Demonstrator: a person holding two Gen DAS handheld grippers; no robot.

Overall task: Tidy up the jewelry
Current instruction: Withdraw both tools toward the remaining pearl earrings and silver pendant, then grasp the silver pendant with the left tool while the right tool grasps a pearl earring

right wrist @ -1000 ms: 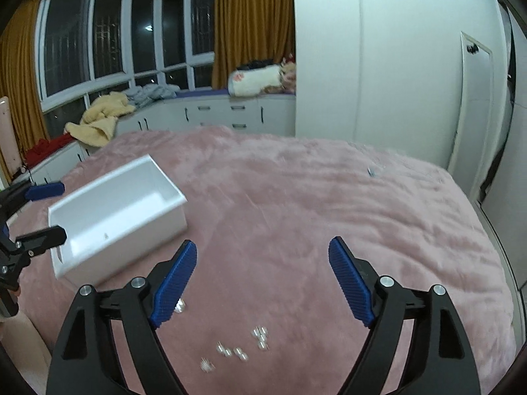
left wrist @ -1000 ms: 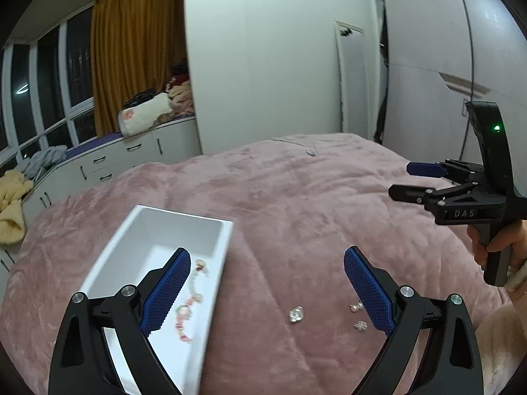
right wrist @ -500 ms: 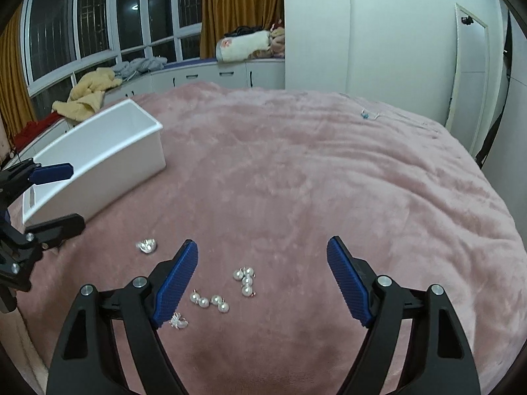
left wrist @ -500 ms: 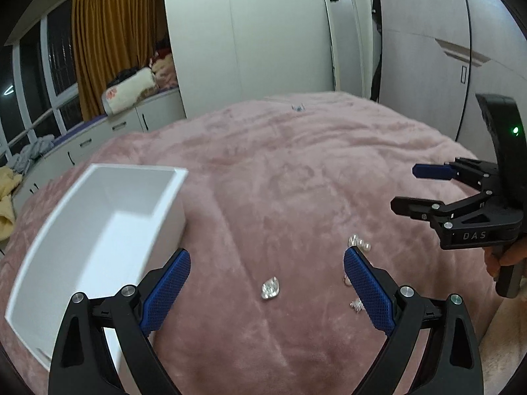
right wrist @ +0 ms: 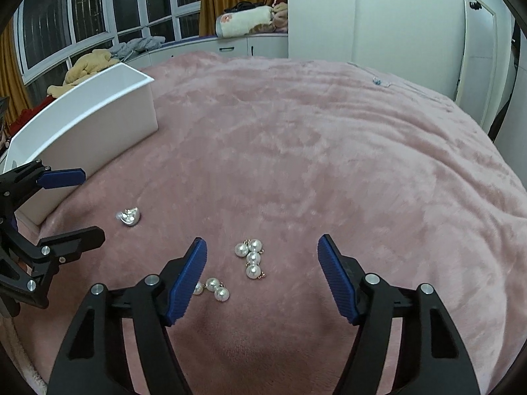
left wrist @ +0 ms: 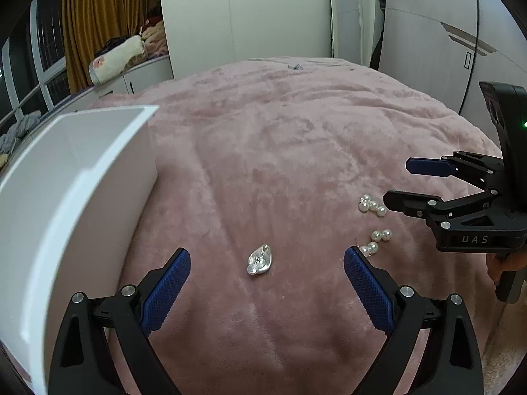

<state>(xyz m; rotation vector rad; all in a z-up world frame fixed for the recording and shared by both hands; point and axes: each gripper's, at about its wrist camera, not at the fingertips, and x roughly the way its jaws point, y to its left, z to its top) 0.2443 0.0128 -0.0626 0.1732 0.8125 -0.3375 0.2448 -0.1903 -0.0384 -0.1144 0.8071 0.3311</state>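
Note:
A silver heart-shaped pendant (left wrist: 259, 259) (right wrist: 129, 216) lies on the pink blanket between and just beyond the fingertips of my left gripper (left wrist: 266, 265), which is open and holds nothing. Loose pearl charms (right wrist: 251, 256) (left wrist: 372, 205) lie in two small clusters between and just ahead of the fingertips of my right gripper (right wrist: 262, 253). Its jaws are closing, with no pad touching a pearl. A second pearl cluster (right wrist: 215, 289) (left wrist: 378, 238) lies beside its left finger. The white box (left wrist: 66, 191) (right wrist: 89, 125) stands to the left; its inside is hidden.
The pink blanket (right wrist: 313, 138) covers a large bed. A small clear trinket (right wrist: 377, 80) (left wrist: 296, 65) lies at its far side. White wardrobes (left wrist: 428, 33), drawers under the windows (right wrist: 230, 44) and piled clothes (right wrist: 89, 65) surround the bed. A hand (left wrist: 504, 263) holds the right gripper's handle.
Both grippers have sunk toward the blanket, so the pendant and pearls look larger and closer. The right gripper's jaws have narrowed. The box's inside has dropped out of view.

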